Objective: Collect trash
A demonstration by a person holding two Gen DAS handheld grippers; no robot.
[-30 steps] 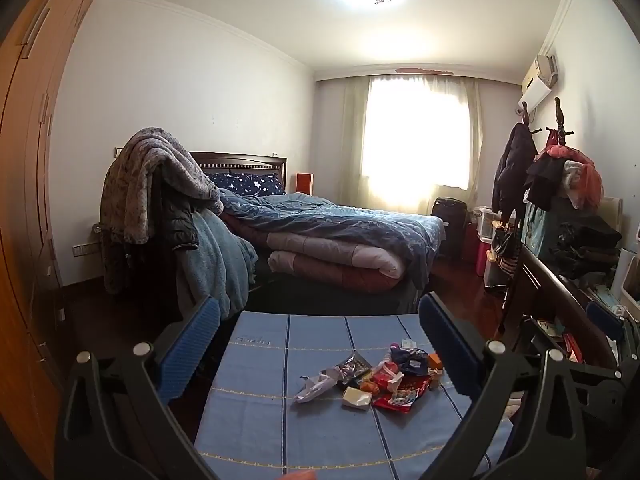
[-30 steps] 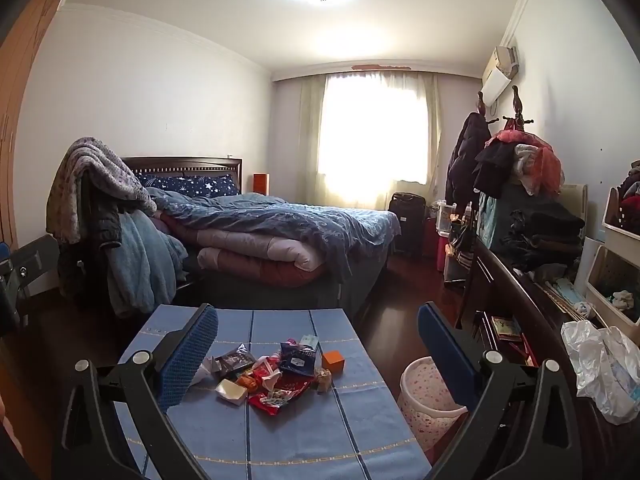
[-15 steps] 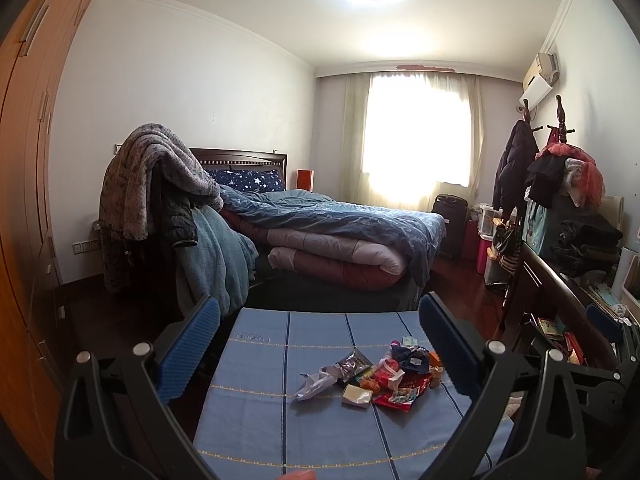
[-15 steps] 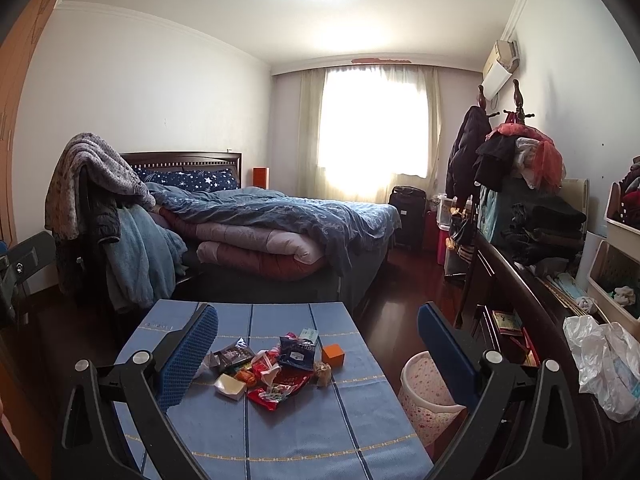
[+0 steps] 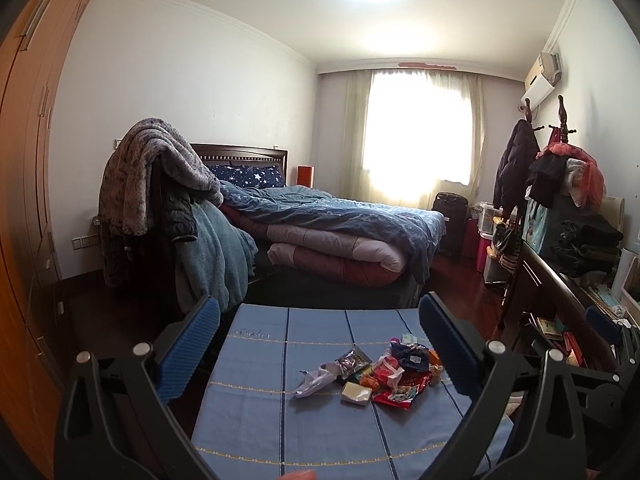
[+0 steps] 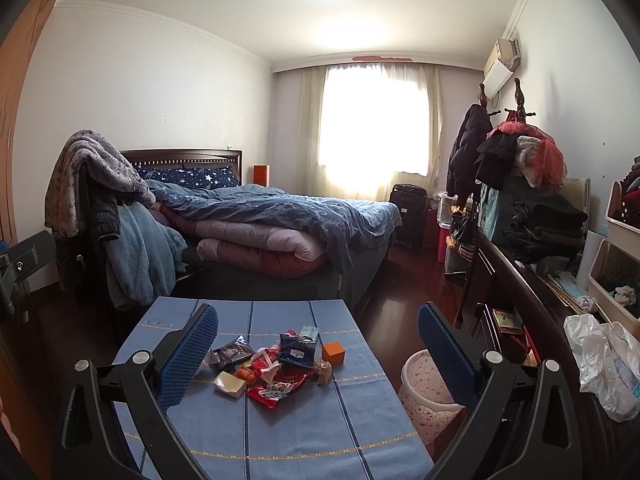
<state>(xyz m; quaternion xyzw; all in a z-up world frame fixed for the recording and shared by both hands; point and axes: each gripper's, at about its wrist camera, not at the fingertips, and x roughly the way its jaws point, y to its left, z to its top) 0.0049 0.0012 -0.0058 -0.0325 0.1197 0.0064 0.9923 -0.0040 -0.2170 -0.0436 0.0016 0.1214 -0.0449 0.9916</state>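
Table (image 6: 280,432): flat top under a blue striped cloth, soft weave.
Bin (image 6: 424,396): pale, speckled, rigid-looking, on the floor just beside the table's right edge.
Trash pile (image 6: 268,368): mid-table. Likely all light. Red wrapper (image 6: 280,384) and dark foil packet (image 6: 234,354): thin, crinkly, slippery; pinch at an edge. Crumpled paper (image 5: 316,378): soft, take the bulk. White bar (image 6: 230,384) and orange cube (image 6: 333,353): firm; grip across flat sides.
Left gripper (image 5: 320,344), right gripper (image 6: 318,350): both spread wide, empty, above the table.
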